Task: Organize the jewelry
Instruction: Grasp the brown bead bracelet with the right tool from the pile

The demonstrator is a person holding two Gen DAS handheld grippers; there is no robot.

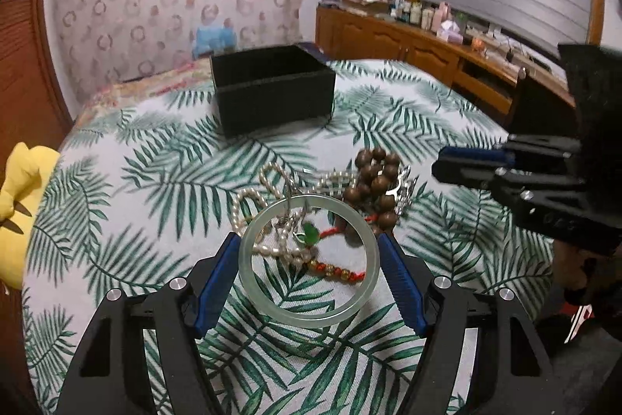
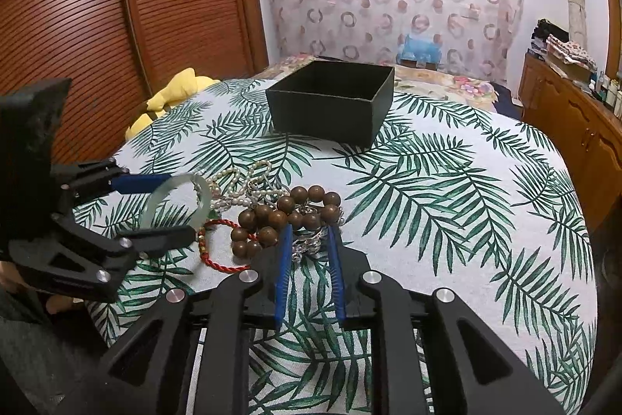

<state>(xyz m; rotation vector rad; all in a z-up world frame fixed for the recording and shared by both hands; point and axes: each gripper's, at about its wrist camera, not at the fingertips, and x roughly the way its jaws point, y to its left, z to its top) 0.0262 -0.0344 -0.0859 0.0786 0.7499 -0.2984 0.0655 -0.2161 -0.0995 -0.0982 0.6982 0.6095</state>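
Left wrist view: the pale jade bangle (image 1: 308,261) is gripped across its rim by the left claw (image 1: 309,251), just above the jewelry pile (image 1: 350,197) on the bed (image 1: 163,158) — stiff, slippery, brittle. Silver chain (image 2: 309,244) sits between the right claw's (image 2: 310,240) narrow jaws; whether it is pinched cannot be told.

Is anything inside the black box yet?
Nothing visible: the right wrist view shows only dark inner walls of the black box, and its near wall hides the floor. The jewelry pile lies on the leaf-print cloth.
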